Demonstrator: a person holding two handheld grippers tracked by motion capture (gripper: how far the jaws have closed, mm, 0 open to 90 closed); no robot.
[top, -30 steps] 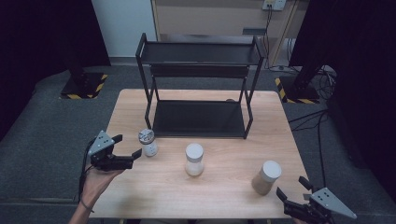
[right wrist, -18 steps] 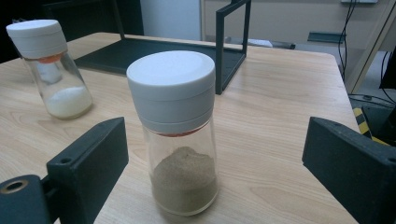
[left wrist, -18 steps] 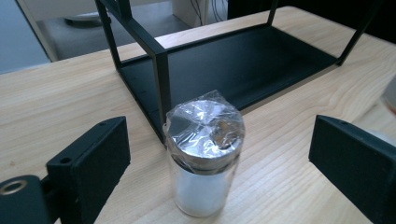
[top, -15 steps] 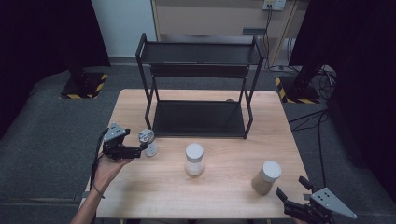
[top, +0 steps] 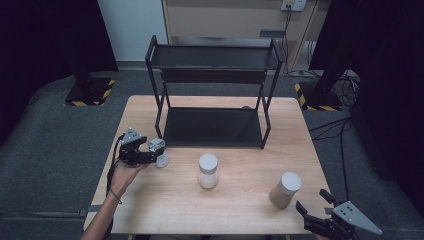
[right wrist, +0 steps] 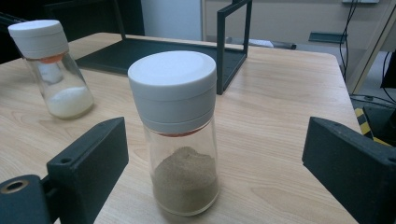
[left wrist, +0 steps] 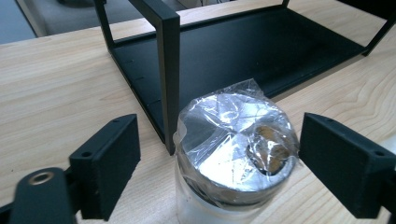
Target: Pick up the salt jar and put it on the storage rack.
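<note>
A small jar with a silver lid wrapped in clear film (left wrist: pixel 236 144) (top: pixel 160 152) stands on the table by the rack's front left leg. My left gripper (top: pixel 150 156) (left wrist: pixel 219 163) is open, one jaw on each side of the jar's lid without touching it. A glass shaker of brown powder with a white cap (right wrist: pixel 180 135) (top: pixel 285 190) stands near the front right. My right gripper (top: pixel 315 210) (right wrist: pixel 215 172) is open just in front of it, its jaws wide apart. A second shaker with white powder (top: pixel 208 170) (right wrist: pixel 55 67) stands mid-table.
A black two-level metal rack (top: pixel 212 95) occupies the back of the wooden table (top: pixel 240 210); its front left post (left wrist: pixel 169 70) rises directly behind the small jar. A cable trails from the left gripper over the table's left edge.
My left gripper has moved right and forward from the table's left side until its jaws flank the small jar. The right gripper and the shakers have stayed still.
</note>
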